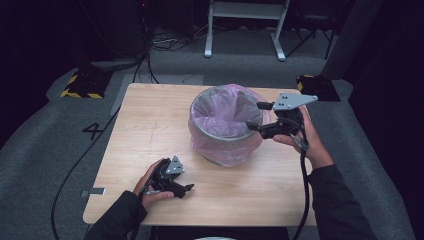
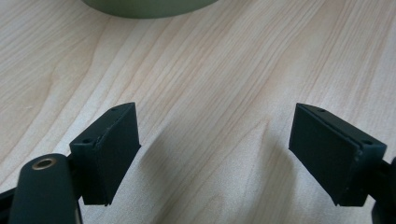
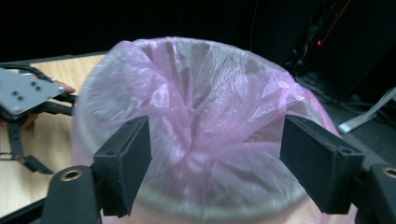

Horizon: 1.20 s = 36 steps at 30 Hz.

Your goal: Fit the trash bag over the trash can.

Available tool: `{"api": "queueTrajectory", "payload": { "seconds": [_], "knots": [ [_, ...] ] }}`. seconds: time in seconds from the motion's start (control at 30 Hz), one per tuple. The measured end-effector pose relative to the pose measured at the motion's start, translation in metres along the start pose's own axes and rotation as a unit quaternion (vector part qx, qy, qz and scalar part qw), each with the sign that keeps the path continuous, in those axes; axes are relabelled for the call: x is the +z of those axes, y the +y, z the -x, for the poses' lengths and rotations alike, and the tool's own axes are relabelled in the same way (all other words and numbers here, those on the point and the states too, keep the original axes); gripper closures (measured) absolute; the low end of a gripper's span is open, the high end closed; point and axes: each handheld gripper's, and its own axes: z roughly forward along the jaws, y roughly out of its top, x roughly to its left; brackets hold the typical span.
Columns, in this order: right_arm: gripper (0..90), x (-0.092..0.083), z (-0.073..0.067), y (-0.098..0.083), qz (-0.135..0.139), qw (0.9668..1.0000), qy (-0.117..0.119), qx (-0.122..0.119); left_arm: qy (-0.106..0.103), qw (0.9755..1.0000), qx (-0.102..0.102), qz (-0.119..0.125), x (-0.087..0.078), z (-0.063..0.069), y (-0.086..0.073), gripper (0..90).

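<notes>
Pink plastic bag [image 1: 225, 120] lines a grey bin [image 1: 220, 137] standing on the wooden table [image 1: 150, 125]. The right claw [image 1: 257, 116] is wide open and empty at the bin's rim. The left claw [image 1: 186, 189] rests on the table near its front edge, also wide open and empty.

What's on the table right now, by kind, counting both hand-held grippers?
Bins: 1, grey bin
Bin liners: 1, pink liner in that bin
Hand-held grippers: 2, left hand-held gripper low over the table, right hand-held gripper at the bin's rim, both open
Total: 4
</notes>
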Motion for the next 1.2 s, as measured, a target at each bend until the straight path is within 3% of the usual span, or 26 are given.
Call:
{"api": "queueTrajectory", "payload": {
  "seconds": [0.17, 0.33, 0.5, 0.7, 0.8, 0.93, 1.03, 1.2],
  "knots": [
    [26.7, 0.032, 0.001, 0.007, -0.043, 0.9990, 0.013, 0.000, -0.010, 1.0000, -0.002, 0.002, 0.003, -0.001, -0.002, 15.4],
    [27.5, 0.059, -0.002, 0.009, -0.101, 0.9946, 0.022, -0.002, -0.019, 0.9997, -0.005, 0.014, 0.003, -0.003, -0.006, 14.8],
    [25.5, 0.072, -0.006, 0.010, -0.140, 0.9889, 0.048, -0.006, -0.019, 0.9997, -0.006, 0.017, 0.004, -0.003, -0.006, 14.6],
    [23.8, 0.075, -0.008, 0.012, -0.167, 0.9849, 0.045, -0.010, -0.020, 0.9997, -0.006, 0.017, 0.004, -0.003, -0.006, 14.4],
    [24.1, 0.072, -0.011, 0.011, -0.160, 0.9865, 0.034, -0.013, -0.019, 0.9997, -0.005, 0.017, 0.004, -0.003, -0.006, 14.4],
    [22.3, 0.059, -0.012, 0.010, -0.109, 0.9939, 0.014, -0.004, -0.019, 0.9997, -0.005, 0.017, 0.004, -0.003, -0.006, 14.4],
    [21.5, 0.039, -0.015, 0.008, -0.070, 0.9975, -0.001, -0.003, -0.019, 0.9997, -0.005, 0.017, 0.004, -0.003, -0.006, 14.4],
    [21.2, -0.001, -0.022, -0.004, -0.025, 0.9994, -0.026, -0.002, -0.017, 0.9997, -0.008, 0.017, 0.004, -0.003, -0.006, 14.4]
  ]
}}
